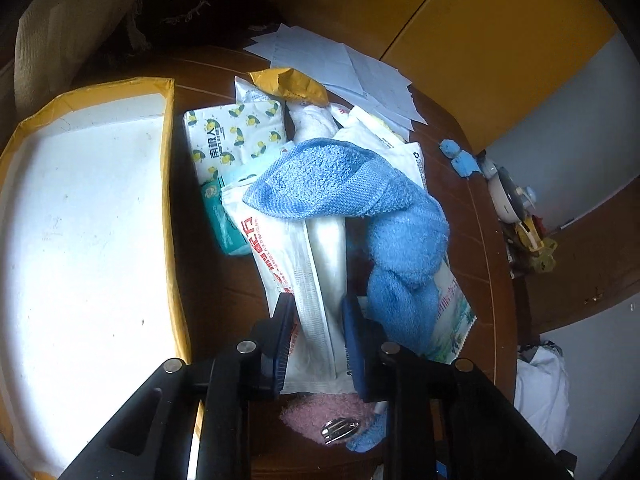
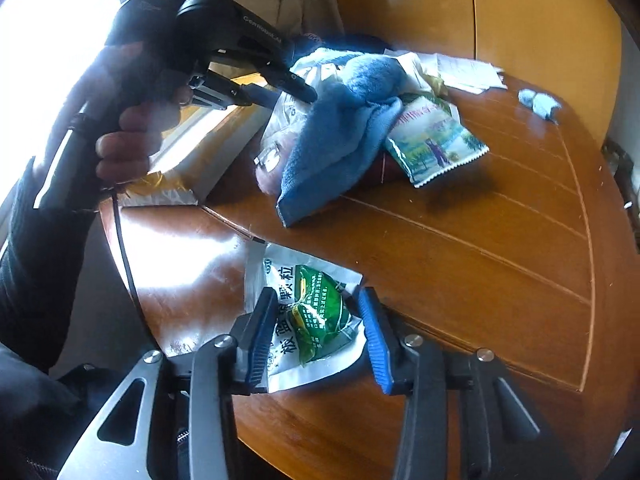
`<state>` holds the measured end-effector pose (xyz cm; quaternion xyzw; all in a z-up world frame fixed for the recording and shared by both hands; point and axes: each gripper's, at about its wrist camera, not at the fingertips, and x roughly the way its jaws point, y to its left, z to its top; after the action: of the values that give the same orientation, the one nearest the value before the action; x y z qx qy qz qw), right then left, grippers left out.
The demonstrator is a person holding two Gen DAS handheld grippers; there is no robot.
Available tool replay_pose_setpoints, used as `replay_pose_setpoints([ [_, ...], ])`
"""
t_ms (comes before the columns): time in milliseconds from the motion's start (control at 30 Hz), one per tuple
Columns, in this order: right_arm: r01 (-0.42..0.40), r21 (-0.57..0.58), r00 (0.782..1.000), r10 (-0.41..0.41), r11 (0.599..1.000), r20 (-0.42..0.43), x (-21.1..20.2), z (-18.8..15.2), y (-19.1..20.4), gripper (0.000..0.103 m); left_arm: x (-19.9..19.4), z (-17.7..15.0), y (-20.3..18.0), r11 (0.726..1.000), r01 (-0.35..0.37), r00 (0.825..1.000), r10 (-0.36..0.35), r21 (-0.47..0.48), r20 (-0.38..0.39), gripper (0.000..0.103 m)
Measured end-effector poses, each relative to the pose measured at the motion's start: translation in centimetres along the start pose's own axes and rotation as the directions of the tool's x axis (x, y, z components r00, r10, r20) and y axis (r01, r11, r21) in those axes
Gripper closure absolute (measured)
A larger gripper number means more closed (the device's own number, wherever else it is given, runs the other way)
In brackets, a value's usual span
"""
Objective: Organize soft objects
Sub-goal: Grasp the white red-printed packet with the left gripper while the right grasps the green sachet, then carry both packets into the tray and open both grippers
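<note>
My left gripper (image 1: 316, 306) is shut on a white plastic packet with red print (image 1: 312, 276) in a pile of soft goods. A blue towel (image 1: 352, 196) lies over the pile, also in the right wrist view (image 2: 340, 128). A lemon-print tissue pack (image 1: 232, 136) and a green wipes pack (image 1: 218, 216) lie beside it. A pink cloth (image 1: 316, 410) sits under my gripper. My right gripper (image 2: 316, 300) is shut on a green-and-white sachet (image 2: 316, 316), crumpling it, above the table edge. The left gripper (image 2: 296, 90) shows there too.
An open yellow box with white lining (image 1: 80, 216) lies left of the pile. Papers (image 1: 340, 68) and a yellow envelope (image 1: 288, 84) lie behind. A landscape-print packet (image 2: 432, 140), blue scraps (image 2: 538, 102) and small toys (image 1: 520, 208) sit on the round wooden table (image 2: 480, 260).
</note>
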<state>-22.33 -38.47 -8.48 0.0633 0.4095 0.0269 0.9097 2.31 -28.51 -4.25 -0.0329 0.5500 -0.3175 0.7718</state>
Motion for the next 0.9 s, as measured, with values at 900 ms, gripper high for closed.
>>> replay_pose_setpoints([
  [900,-0.057,0.184,0.993,0.036,0.981,0.116,-1.5,2.6,-2.5,0.078,-4.6,-2.3,1.6,0.916,0.398,0.911,-0.401,-0.046,-0.097,0.078],
])
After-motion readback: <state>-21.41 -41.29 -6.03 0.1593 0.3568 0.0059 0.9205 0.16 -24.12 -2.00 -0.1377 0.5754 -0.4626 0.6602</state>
